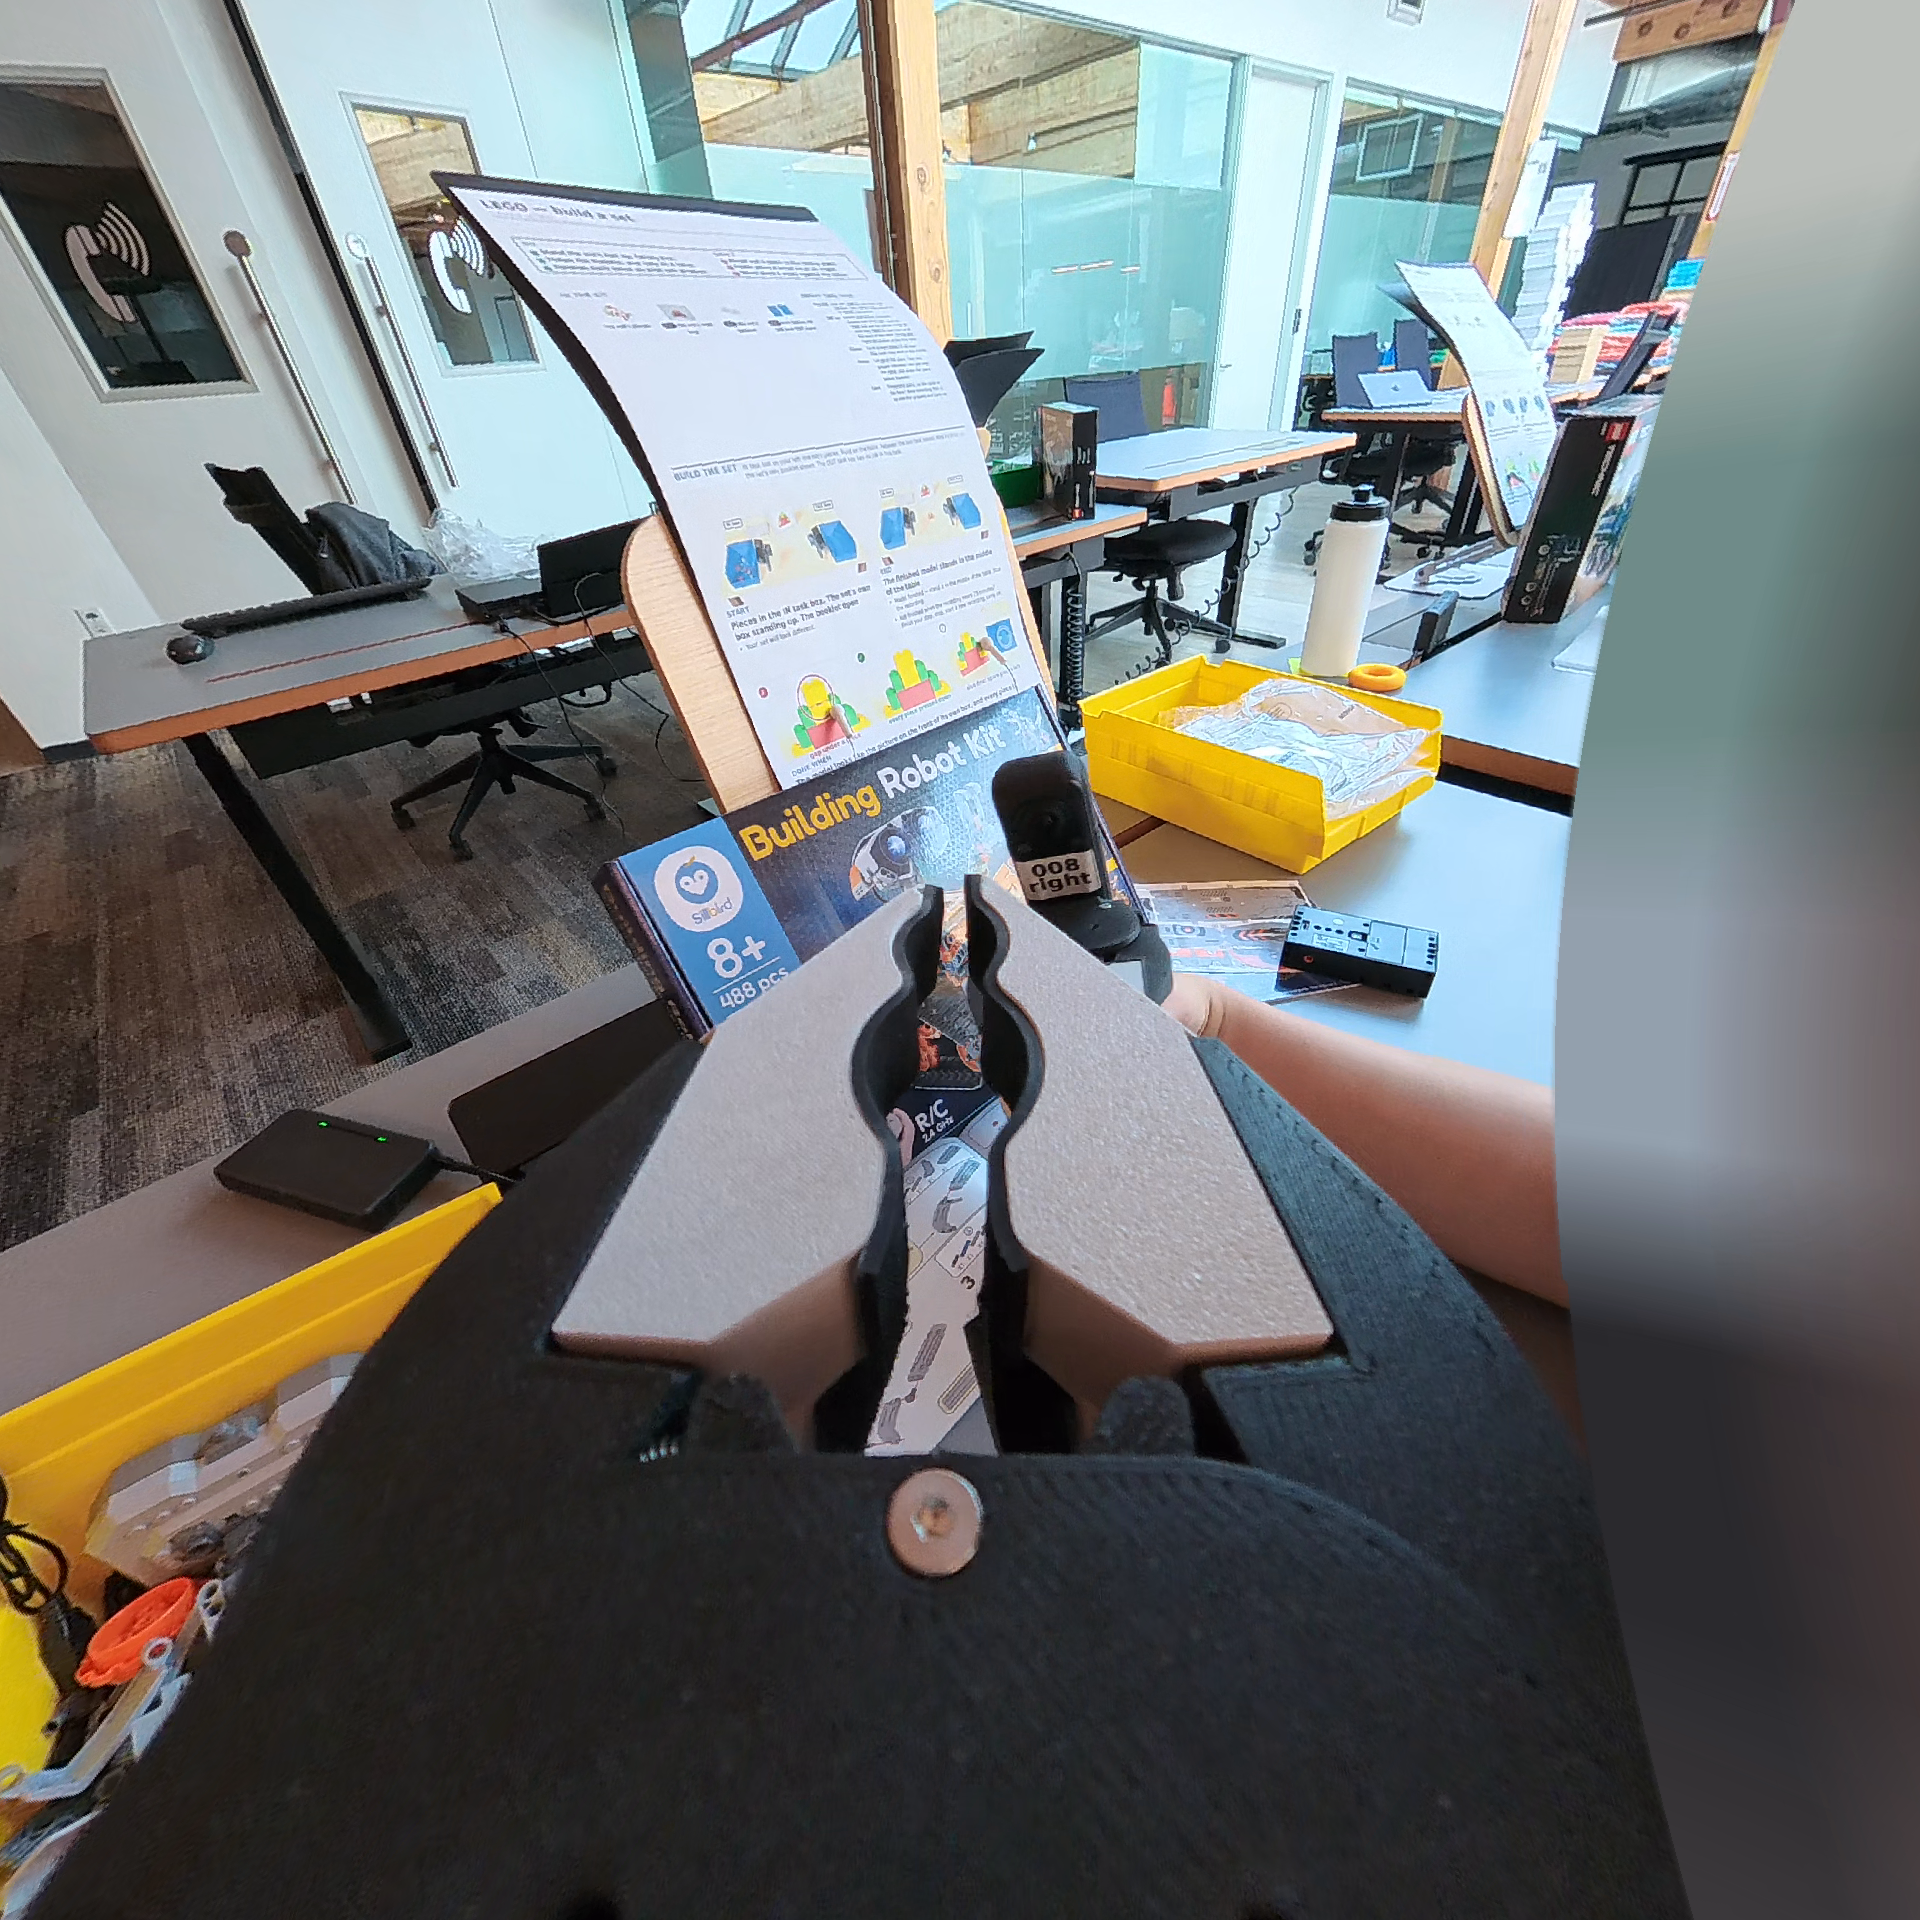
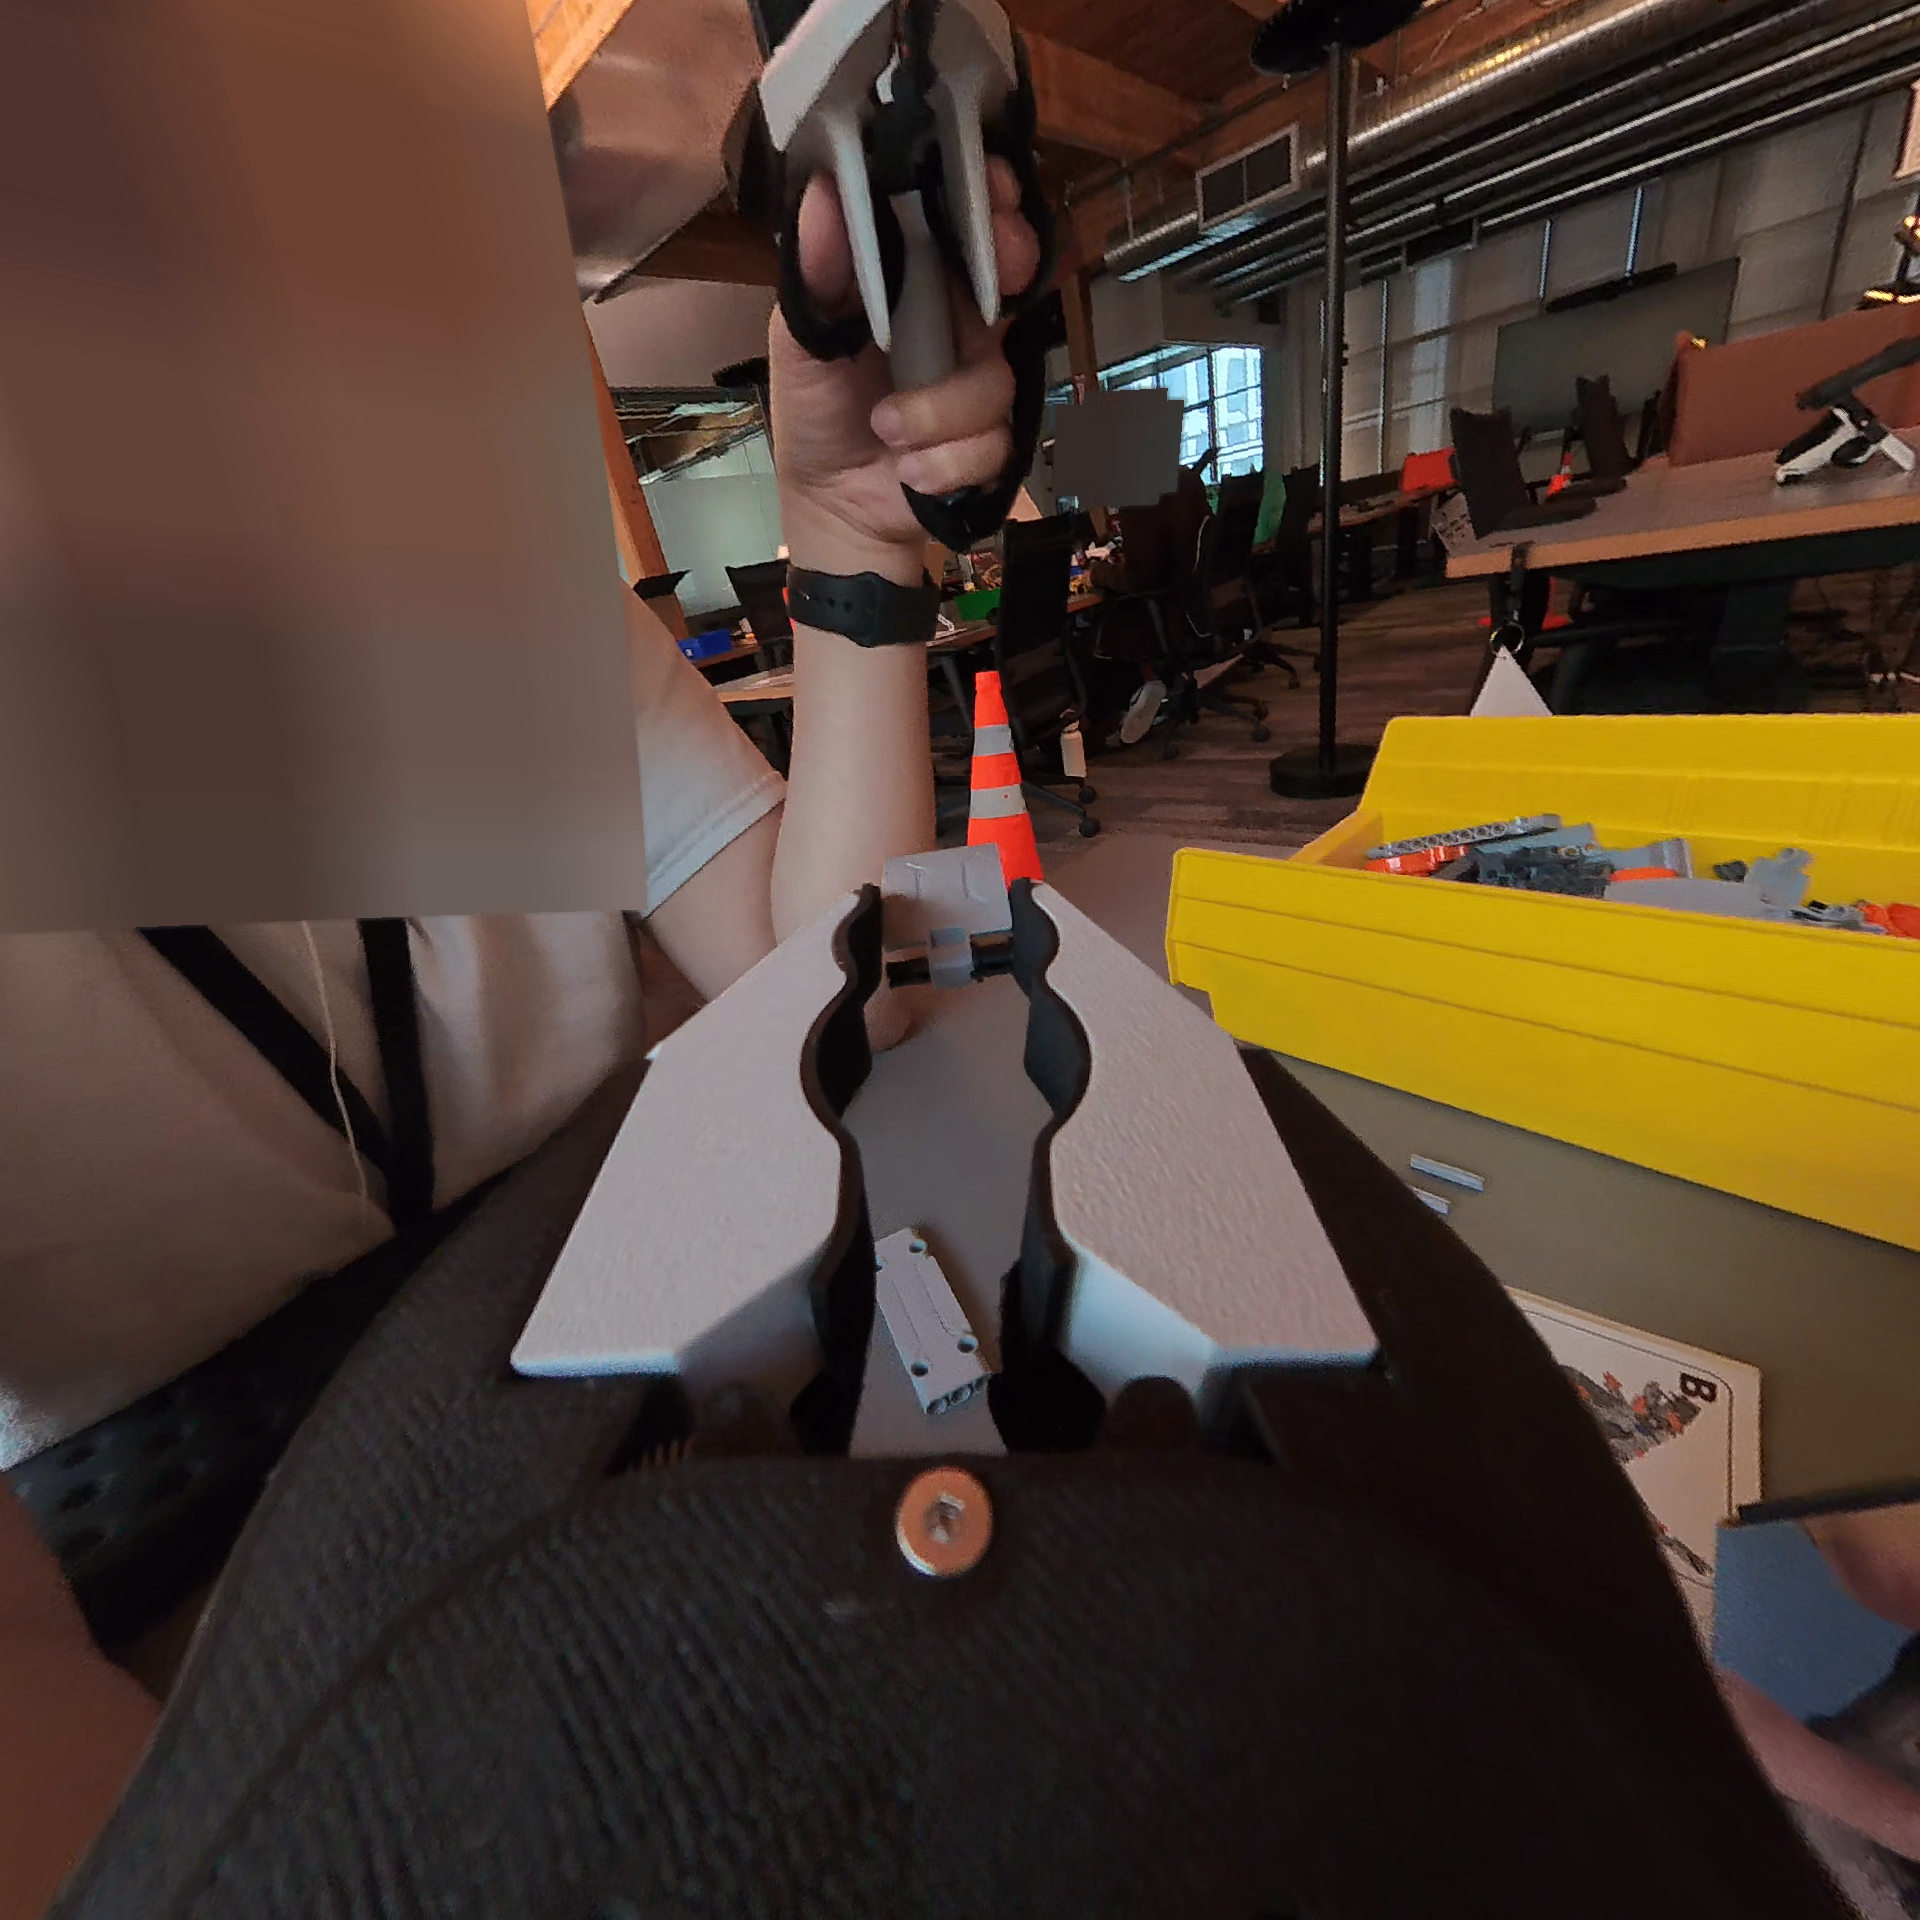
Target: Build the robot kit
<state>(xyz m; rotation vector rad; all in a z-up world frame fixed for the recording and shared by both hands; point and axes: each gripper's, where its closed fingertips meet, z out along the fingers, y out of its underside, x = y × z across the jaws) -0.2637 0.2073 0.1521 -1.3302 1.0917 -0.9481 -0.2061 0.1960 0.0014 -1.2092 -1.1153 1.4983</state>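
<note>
My left gripper (image 1: 954, 902) is raised in the air, its jaws nearly together with nothing between them. It also shows in the right wrist view (image 2: 914, 156), held high in a hand. My right gripper (image 2: 943, 920) is shut on a small grey building piece (image 2: 940, 881) with a black axle (image 2: 906, 971) across it, pinched at the fingertips just above the table. A loose grey beam (image 2: 925, 1330) lies on the table under the right gripper. The right gripper's camera (image 1: 1044, 831) shows just beyond the left fingertips, in front of the kit box (image 1: 790, 862).
A yellow bin (image 2: 1558, 1029) of grey and orange parts stands to the right, also at lower left (image 1: 208, 1361). Another yellow bin (image 1: 1226, 769) holds plastic bags. An instruction sheet on a stand (image 1: 790, 468), a booklet (image 2: 1662, 1434), a black device (image 1: 322, 1164) and a black box (image 1: 1361, 945) are nearby. Some 15 cm of space lies between my two pairs of fingers.
</note>
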